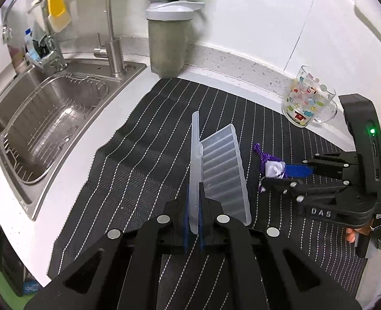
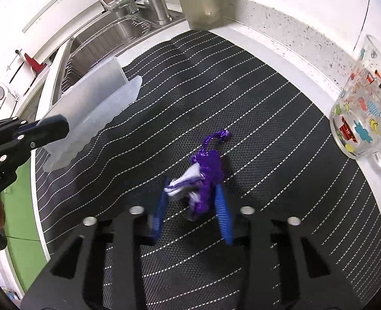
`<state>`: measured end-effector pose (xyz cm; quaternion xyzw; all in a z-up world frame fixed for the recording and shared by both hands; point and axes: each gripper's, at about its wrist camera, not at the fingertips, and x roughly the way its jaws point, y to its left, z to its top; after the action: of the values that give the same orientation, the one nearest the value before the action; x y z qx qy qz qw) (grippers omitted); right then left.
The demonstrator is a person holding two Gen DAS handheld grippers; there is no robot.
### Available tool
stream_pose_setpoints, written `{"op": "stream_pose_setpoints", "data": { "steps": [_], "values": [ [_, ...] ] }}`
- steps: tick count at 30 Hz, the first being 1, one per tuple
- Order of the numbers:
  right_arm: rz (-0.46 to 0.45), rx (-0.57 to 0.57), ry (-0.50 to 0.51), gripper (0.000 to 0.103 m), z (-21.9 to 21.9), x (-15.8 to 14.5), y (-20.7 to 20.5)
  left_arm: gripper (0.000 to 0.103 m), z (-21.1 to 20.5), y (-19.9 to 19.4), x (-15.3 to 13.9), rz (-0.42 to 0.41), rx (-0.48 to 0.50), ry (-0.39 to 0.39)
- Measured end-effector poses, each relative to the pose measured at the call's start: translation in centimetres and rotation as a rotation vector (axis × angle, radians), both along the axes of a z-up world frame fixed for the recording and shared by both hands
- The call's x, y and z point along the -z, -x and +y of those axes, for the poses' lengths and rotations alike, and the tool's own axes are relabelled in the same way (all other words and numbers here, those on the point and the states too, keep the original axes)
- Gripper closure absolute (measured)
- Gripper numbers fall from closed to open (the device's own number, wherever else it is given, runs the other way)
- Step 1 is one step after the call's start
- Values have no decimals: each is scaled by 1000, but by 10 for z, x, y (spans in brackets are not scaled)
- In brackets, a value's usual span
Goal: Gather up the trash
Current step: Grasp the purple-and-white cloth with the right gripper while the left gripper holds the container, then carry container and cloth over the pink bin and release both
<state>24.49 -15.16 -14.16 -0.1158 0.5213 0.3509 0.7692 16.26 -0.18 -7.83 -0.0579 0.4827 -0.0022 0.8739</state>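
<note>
Left wrist view: left tongs [image 1: 193, 228] clamped on the clear plastic box [image 1: 217, 170], stiff, light. Right wrist view: right tongs [image 2: 194, 206] apart, straddling the crumpled purple wrapper [image 2: 203, 178] on the counter mat [image 2: 280, 155]; soft, featherlight, pinch its bunched middle.

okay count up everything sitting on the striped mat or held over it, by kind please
Trash wrappers: 1, the purple wrapper
Plastic boxes: 1, the clear box, open, held in the left tool
Tools: 2, left, and right tool
Total: 4
</note>
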Motion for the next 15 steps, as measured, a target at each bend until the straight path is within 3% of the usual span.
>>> {"op": "stream_pose_setpoints", "data": {
  "steps": [7,15],
  "values": [
    [-67,-57,-11,84,-3,-38,29,97,-1,31,-13,-14,-39,23],
    [-162,-170,-55,84,1,-85,86,97,2,103,-36,-44,-139,22]
  ]
}}
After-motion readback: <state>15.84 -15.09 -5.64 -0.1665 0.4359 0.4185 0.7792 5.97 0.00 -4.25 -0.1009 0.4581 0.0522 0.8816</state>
